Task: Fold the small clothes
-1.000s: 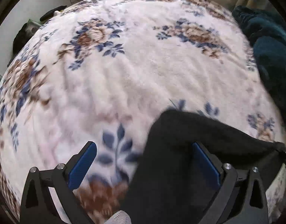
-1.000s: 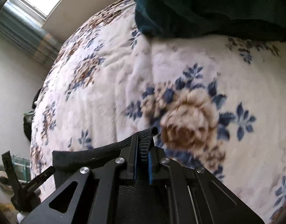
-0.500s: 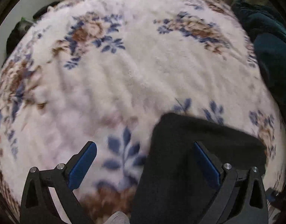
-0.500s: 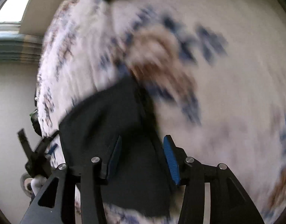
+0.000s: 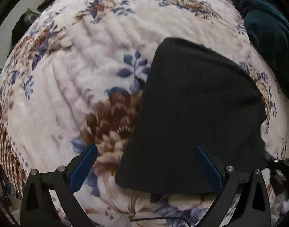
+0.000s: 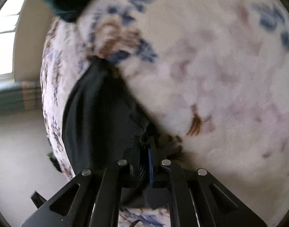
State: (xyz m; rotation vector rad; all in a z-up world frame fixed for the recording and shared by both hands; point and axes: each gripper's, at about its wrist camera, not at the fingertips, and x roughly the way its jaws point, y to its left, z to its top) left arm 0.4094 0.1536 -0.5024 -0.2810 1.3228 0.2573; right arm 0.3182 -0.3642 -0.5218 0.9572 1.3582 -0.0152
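One black garment [image 5: 197,113] on the bed [image 5: 106,56]: right hand-held gripper [image 6: 147,151] pinches its near corner (jaws clamped), left hand-held gripper [image 5: 144,162] gapes empty, straddling its side edge.

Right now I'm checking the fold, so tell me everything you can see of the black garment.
The black garment is a small dark knit piece, matte and soft-looking, lying mostly flat on the floral blanket with smooth edges and one rounded corner. The right gripper is shut on one edge, where a ribbed hem bunches up and lifts. The open left gripper hovers over it, not pinching. Its type is unclear.
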